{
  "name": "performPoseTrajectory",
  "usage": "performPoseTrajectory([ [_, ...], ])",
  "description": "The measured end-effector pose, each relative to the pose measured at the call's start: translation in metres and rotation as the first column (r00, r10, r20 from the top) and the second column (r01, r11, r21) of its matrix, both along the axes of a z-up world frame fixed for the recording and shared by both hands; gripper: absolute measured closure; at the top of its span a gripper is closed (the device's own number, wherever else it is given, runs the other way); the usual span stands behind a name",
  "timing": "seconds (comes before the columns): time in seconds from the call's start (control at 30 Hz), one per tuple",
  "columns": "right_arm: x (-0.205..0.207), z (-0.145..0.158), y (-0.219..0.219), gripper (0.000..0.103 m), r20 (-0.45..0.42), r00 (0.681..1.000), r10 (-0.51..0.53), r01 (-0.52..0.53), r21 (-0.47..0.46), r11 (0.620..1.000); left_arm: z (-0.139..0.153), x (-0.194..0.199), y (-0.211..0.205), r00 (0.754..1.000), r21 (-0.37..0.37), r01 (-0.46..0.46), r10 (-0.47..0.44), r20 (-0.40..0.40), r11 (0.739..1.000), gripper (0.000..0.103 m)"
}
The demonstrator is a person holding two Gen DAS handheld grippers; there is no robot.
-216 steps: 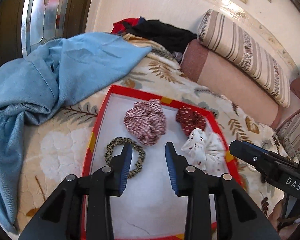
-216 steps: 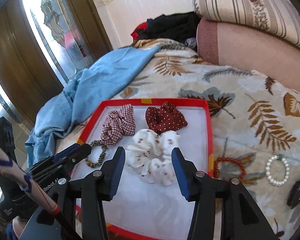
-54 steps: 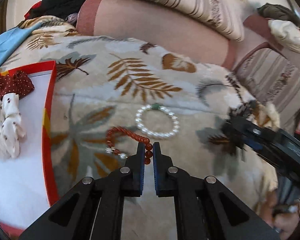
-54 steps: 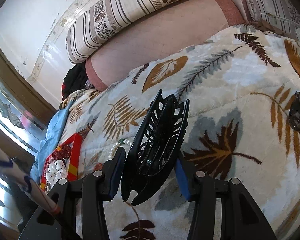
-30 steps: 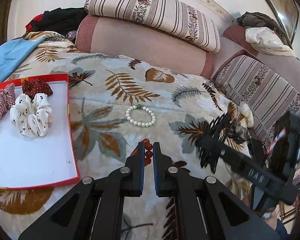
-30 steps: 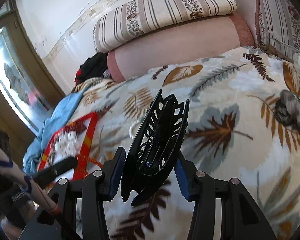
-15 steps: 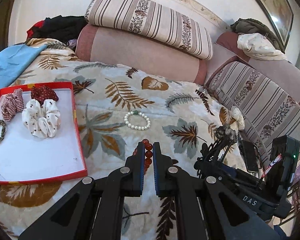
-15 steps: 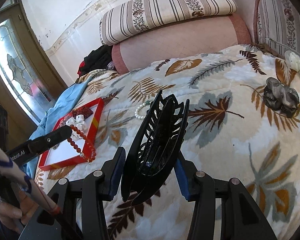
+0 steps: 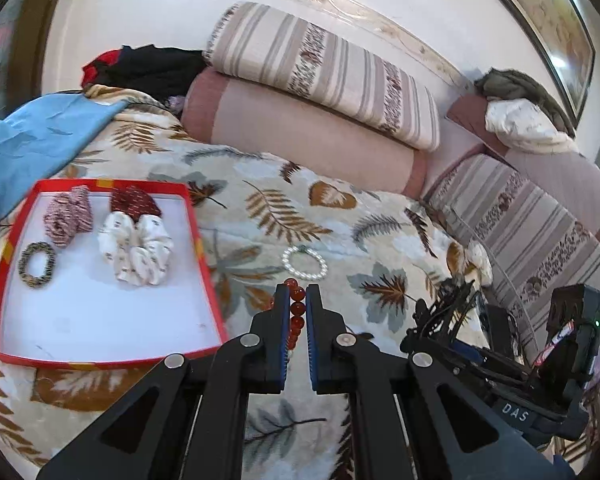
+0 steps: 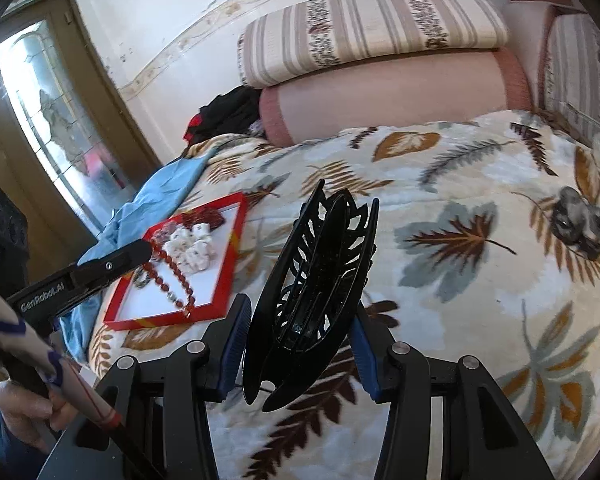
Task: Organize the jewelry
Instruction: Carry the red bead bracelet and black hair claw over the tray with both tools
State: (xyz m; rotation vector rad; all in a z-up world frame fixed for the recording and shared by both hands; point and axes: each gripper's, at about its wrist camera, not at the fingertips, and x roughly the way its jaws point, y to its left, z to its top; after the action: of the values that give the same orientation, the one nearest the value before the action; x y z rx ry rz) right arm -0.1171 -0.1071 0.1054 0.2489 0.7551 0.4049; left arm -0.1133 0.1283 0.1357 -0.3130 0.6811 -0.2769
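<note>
My left gripper (image 9: 296,300) is shut on a red bead bracelet (image 9: 297,312) and holds it above the blanket, right of the red-rimmed tray (image 9: 204,264). The bracelet hangs from it in the right wrist view (image 10: 168,270), over the tray (image 10: 230,264). The tray holds a white scrunchie (image 9: 138,252), a plaid scrunchie (image 9: 66,218), a dark red scrunchie (image 9: 134,202) and a leopard hair tie (image 9: 36,264). My right gripper (image 10: 300,320) is shut on a black hair claw clip (image 10: 316,280), held in the air. A pearl bracelet (image 9: 304,262) lies on the blanket.
A grey hair clip (image 10: 580,216) lies on the leaf-print blanket at the right. A blue cloth (image 9: 32,148) lies left of the tray. Striped and pink bolsters (image 9: 320,120) line the back. A white scrunchie (image 9: 480,260) lies near the right cushions.
Both grippers have risen and drawn back with their loads. The left gripper with the red bracelet has shifted left, nearer the tray. The right gripper still carries the claw clip.
</note>
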Motion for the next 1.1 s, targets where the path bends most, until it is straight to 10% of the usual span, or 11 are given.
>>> performPoseTrajectory([
  [0.63,0.046,0.015,0.125,0.051,-0.033,0.962,0.273,-0.272,0.027,0.962,-0.003,0.000,0.143,0.957,-0.054,-0.291,0.291,0.009,0.955,0.096],
  [1.1,0.104,-0.053,0.228,0.050,-0.212,0.892,0.398,-0.379,0.126,0.917,-0.048,0.013,0.187,0.932,-0.057,-0.360,0.355,-0.077,0.931,0.096],
])
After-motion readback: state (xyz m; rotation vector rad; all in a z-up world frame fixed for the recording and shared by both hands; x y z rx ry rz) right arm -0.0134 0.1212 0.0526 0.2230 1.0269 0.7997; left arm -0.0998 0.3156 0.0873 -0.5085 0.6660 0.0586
